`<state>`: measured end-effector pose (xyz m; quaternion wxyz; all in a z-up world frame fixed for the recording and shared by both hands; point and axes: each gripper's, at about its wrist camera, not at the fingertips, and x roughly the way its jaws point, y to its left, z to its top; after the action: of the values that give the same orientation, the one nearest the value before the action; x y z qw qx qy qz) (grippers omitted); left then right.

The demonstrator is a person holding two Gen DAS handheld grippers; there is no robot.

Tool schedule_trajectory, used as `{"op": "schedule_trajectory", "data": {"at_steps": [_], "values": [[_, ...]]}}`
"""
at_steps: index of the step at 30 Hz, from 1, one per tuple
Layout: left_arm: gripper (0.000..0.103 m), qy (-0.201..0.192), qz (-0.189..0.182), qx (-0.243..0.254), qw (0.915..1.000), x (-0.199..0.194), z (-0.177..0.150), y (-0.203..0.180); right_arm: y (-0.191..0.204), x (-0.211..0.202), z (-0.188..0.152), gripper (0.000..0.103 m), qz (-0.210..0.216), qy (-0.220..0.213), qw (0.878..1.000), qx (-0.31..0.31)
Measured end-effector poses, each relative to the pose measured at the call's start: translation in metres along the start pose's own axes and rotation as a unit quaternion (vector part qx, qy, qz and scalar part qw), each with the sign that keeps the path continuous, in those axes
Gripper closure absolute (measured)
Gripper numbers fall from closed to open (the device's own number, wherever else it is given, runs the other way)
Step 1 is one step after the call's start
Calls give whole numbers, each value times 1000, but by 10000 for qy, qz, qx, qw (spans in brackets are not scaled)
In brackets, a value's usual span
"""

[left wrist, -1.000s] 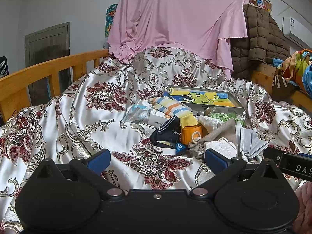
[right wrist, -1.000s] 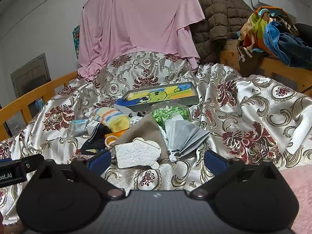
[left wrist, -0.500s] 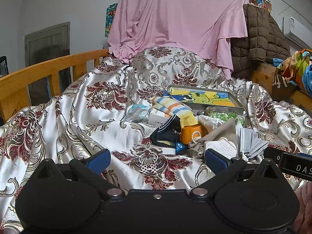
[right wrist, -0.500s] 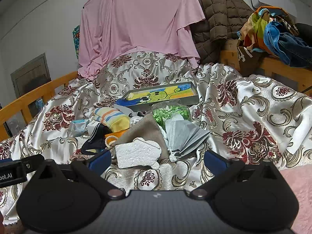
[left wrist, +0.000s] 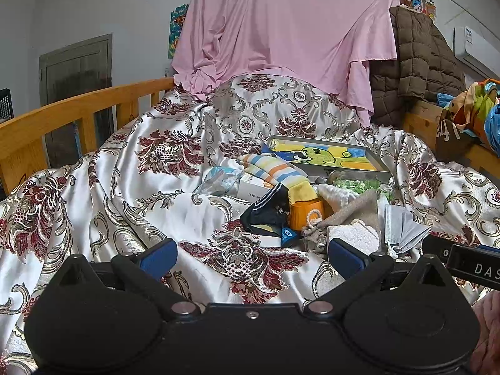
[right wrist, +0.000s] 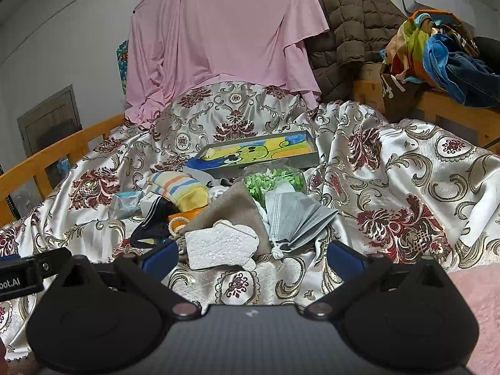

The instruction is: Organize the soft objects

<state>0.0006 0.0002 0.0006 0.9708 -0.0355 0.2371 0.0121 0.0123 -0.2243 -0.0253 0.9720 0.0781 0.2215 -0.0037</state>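
A heap of soft items lies on the floral satin bedspread (left wrist: 162,200): a striped sock (left wrist: 275,172) (right wrist: 178,186), dark underwear (left wrist: 265,212) (right wrist: 153,223), a tan cloth pouch (right wrist: 231,212), a white sponge (right wrist: 218,245) (left wrist: 353,234), grey face masks (right wrist: 297,215) (left wrist: 403,228), an orange box (left wrist: 304,214) and a bag of green bits (right wrist: 275,179). My left gripper (left wrist: 251,257) is open, short of the heap, nothing between its fingers. My right gripper (right wrist: 251,257) is open too, its left fingertip beside the sponge.
A shallow tray with a cartoon picture (left wrist: 328,157) (right wrist: 262,153) lies behind the heap. A wooden bed rail (left wrist: 62,115) runs along the left. Pink cloth (left wrist: 281,31) and a brown quilted jacket (right wrist: 343,31) hang at the back; clothes (right wrist: 437,53) are piled at the right.
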Motion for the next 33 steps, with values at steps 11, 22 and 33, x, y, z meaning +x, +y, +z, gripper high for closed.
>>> {"op": "schedule_trajectory", "data": {"at_steps": [11,22,33], "values": [[1,2,2,0,10000,-2,0,-1,-1,-1,1,0,1,6,10000,0],[1,-93,-105,7,9999,3,-7,-1,1,-2,0,0,-11,-4,9997,225],[1,104,-888,146,9959,62,7,-8,-23,37,24,0,229,378,9973,586]]}}
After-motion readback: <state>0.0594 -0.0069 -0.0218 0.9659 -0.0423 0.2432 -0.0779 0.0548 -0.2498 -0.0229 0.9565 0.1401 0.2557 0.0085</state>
